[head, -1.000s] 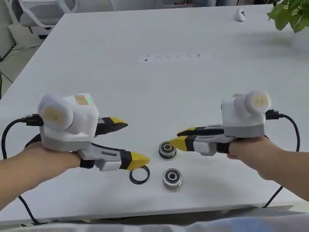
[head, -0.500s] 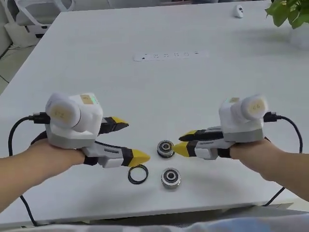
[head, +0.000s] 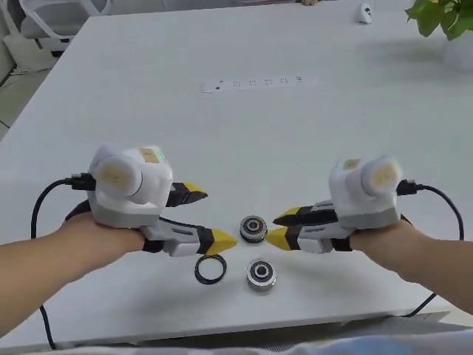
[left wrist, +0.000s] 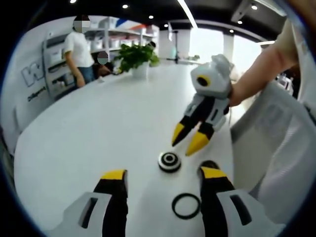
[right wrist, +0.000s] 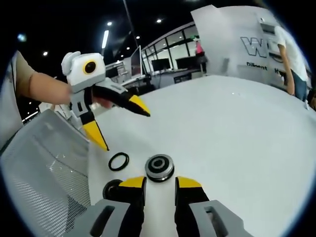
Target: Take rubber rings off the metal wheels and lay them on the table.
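While one rubber ring (head: pixel 211 268) lies loose on the table (head: pixel 222 133), the left gripper (head: pixel 213 217), jaws wide apart, and the right gripper (head: pixel 273 228), jaws slightly apart and empty, flank the far wheel (head: pixel 253 228). The near wheel (head: pixel 261 273) sits beside the ring. Likely next: clamp the far wheel and peel its ring.
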Demonstrator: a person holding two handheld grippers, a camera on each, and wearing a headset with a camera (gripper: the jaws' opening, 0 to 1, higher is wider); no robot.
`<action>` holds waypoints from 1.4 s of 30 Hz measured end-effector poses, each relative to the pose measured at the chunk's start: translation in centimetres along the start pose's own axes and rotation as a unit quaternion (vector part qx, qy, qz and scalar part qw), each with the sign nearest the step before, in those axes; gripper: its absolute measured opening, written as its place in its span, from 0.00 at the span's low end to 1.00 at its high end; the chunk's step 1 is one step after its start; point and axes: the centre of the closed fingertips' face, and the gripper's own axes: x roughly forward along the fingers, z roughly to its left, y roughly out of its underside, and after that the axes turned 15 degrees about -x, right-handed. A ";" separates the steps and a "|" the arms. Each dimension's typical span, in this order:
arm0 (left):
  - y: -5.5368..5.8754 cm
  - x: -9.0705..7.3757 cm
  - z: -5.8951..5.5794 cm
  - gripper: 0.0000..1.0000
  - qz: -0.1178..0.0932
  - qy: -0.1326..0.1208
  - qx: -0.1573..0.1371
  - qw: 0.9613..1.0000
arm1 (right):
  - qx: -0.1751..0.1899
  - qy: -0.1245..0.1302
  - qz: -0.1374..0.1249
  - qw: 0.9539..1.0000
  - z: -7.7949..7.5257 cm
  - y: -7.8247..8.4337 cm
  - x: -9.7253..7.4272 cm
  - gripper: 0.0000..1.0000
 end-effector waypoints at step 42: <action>0.6 5.0 -1.2 0.30 0.027 0.026 0.004 0.999 | -0.013 -0.004 -0.005 1.000 -0.1 0.4 1.2 0.16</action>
